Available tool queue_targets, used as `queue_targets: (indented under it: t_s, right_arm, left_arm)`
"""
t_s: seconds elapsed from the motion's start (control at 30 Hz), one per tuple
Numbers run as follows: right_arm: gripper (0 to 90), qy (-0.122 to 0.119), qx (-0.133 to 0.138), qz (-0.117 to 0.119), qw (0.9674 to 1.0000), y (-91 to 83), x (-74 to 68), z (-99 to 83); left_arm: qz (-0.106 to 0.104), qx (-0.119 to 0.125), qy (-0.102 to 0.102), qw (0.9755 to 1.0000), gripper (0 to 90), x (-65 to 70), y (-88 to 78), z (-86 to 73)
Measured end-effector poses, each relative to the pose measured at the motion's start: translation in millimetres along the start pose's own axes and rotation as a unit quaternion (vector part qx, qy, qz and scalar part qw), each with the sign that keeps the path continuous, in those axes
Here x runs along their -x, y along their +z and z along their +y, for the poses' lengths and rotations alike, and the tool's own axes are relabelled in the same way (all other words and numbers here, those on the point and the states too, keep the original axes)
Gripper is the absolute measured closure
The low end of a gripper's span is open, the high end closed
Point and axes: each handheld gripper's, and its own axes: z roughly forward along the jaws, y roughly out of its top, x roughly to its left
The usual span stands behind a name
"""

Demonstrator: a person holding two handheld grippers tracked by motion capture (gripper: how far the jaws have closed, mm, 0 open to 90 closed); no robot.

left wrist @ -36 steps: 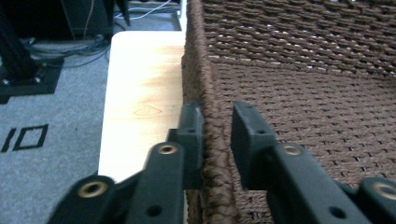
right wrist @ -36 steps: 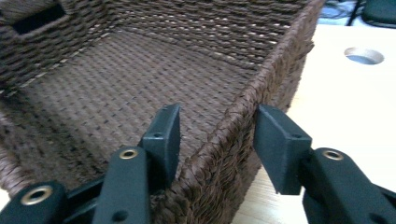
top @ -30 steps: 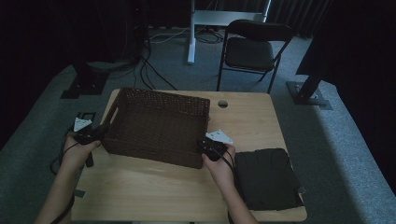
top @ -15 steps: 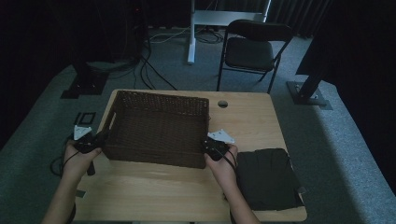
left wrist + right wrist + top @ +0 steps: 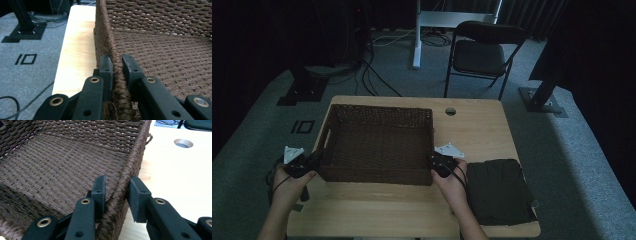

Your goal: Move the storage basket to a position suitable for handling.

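A dark brown woven basket (image 5: 382, 112) sits on the light wooden table (image 5: 482, 135), nothing visible inside it. My left gripper (image 5: 313, 163) is at its left wall near the front corner. In the left gripper view my left gripper (image 5: 117, 59) is shut on the braided rim (image 5: 110, 47), one jaw outside and one inside. My right gripper (image 5: 434, 163) is at the right wall near the front corner. In the right gripper view my right gripper (image 5: 117, 182) has just closed on that rim (image 5: 136, 155) and pinches it.
A folded dark cloth (image 5: 499, 192) lies on the table's front right, beside my right hand. A round cable hole (image 5: 450, 111) is behind the basket's right corner. A black folding chair (image 5: 482, 52) and a desk leg (image 5: 416, 35) stand beyond the table.
The basket has swung from a skewed pose to square with the table. My left hand moved nearer and to the left with the rim. The right hand stayed in place.
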Motion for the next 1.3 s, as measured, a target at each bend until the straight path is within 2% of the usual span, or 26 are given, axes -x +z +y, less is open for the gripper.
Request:
queue_targets:
  t_s: [0.13, 0.23, 0.63, 0.7, 1.13, 1.3]
  right_arm:
    - [69.6, -0.005, -0.002, -0.001, 1.0, -2.1, -3.5, -1.0]
    - [69.9, -0.005, -0.002, -0.002, 1.0, -4.5, -5.6, -3.2]
    - [69.9, 0.0, 0.002, 0.008, 1.0, -14.9, -15.3, -12.2]
    - [70.0, 0.001, 0.003, 0.007, 1.0, -16.5, -16.4, -13.7]
    - [69.5, 0.012, 0.011, 0.001, 0.9999, -31.3, -19.9, -25.9]
    - [69.2, 0.018, 0.01, 0.005, 0.9998, -30.9, -19.0, -24.1]
  left_arm:
    - [0.006, 0.0, -0.006, 1.0, 80.5, 0.8, -2.6, -1.7]
    - [0.014, -0.003, 0.002, 0.9999, 80.7, 2.4, -5.7, -2.8]
    - [0.013, -0.008, 0.005, 0.9999, 80.6, -0.8, -23.0, -11.9]
    - [0.017, -0.008, 0.01, 0.9998, 80.6, 0.6, -25.1, -13.2]
    - [0.007, -0.008, 0.014, 0.9998, 80.6, 3.4, -28.0, -16.0]
    - [0.005, -0.009, 0.012, 0.9999, 80.5, 3.0, -28.1, -15.9]
